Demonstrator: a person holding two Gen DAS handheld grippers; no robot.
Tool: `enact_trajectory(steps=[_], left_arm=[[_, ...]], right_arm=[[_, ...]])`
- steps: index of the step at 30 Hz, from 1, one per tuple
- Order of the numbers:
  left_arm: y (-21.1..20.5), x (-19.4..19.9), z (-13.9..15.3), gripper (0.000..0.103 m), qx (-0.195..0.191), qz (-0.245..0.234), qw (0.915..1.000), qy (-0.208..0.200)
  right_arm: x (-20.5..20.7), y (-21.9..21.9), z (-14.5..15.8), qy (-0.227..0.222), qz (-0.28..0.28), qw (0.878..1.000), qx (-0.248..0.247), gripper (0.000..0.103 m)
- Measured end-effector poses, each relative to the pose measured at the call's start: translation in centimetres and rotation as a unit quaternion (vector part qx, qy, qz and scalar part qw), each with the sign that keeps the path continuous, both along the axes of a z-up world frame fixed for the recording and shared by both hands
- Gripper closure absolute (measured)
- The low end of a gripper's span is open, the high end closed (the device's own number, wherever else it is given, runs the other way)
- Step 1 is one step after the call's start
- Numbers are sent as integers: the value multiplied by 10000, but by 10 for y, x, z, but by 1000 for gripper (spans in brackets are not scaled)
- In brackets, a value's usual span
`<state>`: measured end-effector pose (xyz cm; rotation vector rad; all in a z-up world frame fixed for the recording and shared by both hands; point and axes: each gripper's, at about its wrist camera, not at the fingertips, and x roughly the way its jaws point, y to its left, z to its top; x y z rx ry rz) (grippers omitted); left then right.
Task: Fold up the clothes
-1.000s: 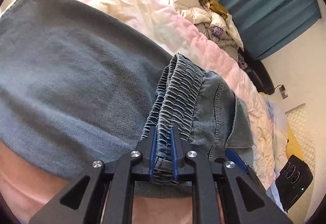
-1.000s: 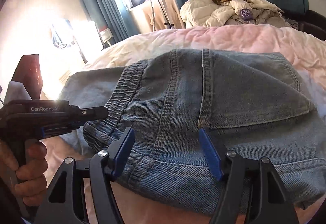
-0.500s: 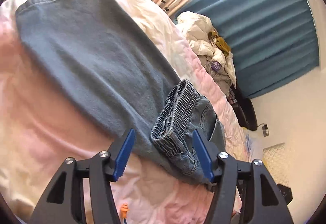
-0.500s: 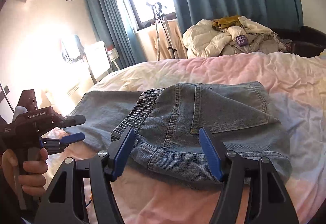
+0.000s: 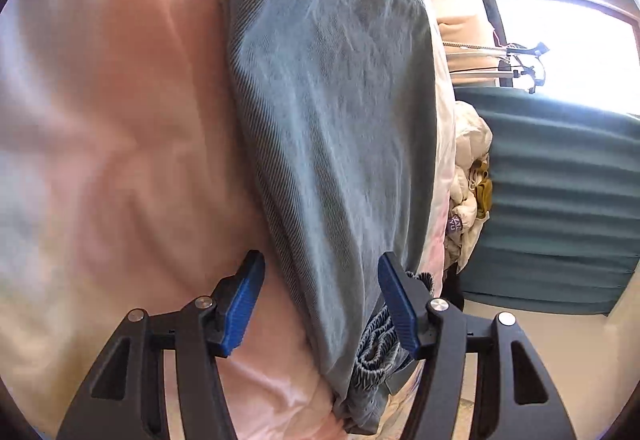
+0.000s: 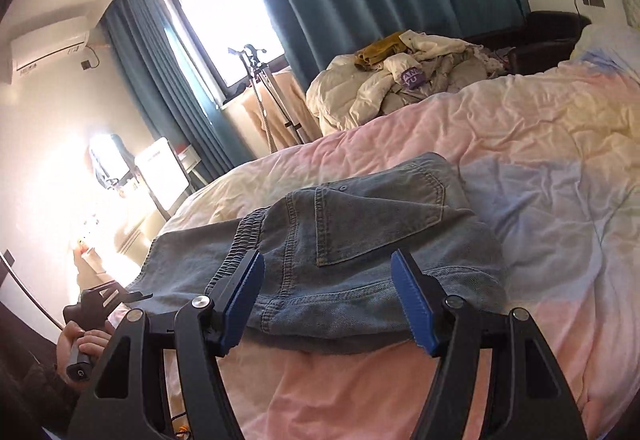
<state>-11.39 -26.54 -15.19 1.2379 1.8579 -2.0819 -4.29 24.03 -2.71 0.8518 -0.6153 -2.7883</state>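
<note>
- Lying on the pink bed (image 6: 520, 144), the denim trousers (image 6: 360, 240) are doubled over: the waist part with elastic band and back pocket (image 6: 376, 220) rests on top of the leg part, which stretches away to the left in the right wrist view.
- Their long axis runs left to right across the near edge of the bed, straight away from the left hand-held gripper (image 5: 320, 304), which points along it from the folded end.
- The right hand-held gripper (image 6: 328, 300) faces the fold side-on, just in front of the waist part; both are near.
- Both have their jaws spread wide, gripping nothing.
- No containers show; a loose clothes pile (image 6: 400, 80) sits beyond the bed.
</note>
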Motion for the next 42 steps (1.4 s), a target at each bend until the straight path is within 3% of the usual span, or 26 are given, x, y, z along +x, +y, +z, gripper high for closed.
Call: enact_trajectory(steps=[5, 9, 14, 18, 24, 27, 28, 30, 32, 37, 42], left_arm=[[3, -12, -10, 43, 148, 108, 9997, 133], [-15, -15, -3, 42, -209, 430, 9982, 358], [-44, -21, -4, 42, -234, 751, 9930, 883], [-56, -24, 1, 42, -638, 861, 9884, 1080], [-63, -30, 1, 46, -1156, 1038, 9835, 931], [-62, -38, 12, 64, -1680, 972, 9777, 796], [-61, -40, 16, 75, -1845, 923, 9757, 744], [-56, -40, 33, 91, -2095, 861, 9704, 836], [-48, -39, 55, 96, -2264, 788, 9645, 1107], [3, -45, 135, 99, -2831, 290, 9403, 1866], [70, -64, 207, 99, -3267, -138, 9172, 2277]], right_arm=[[-4, 7, -9, -233, -197, 9995, -82, 36], [-10, 5, -17, -384, -175, 9990, -160, 36], [-18, -1, -25, -534, -105, 9982, -250, 36], [-24, -7, -33, -653, -50, 9973, -321, 36], [-33, -9, -36, -735, -22, 9963, -437, 36], [-33, -4, -35, -740, -88, 9960, -483, 36], [-33, -2, -34, -725, -124, 9962, -458, 36], [-33, 1, -32, -698, -200, 9967, -362, 36], [-32, 5, -30, -671, -277, 9970, -265, 36], [-29, 18, -21, -570, -369, 9971, -329, 36], [-20, 39, -10, -449, -534, 9959, -580, 36]])
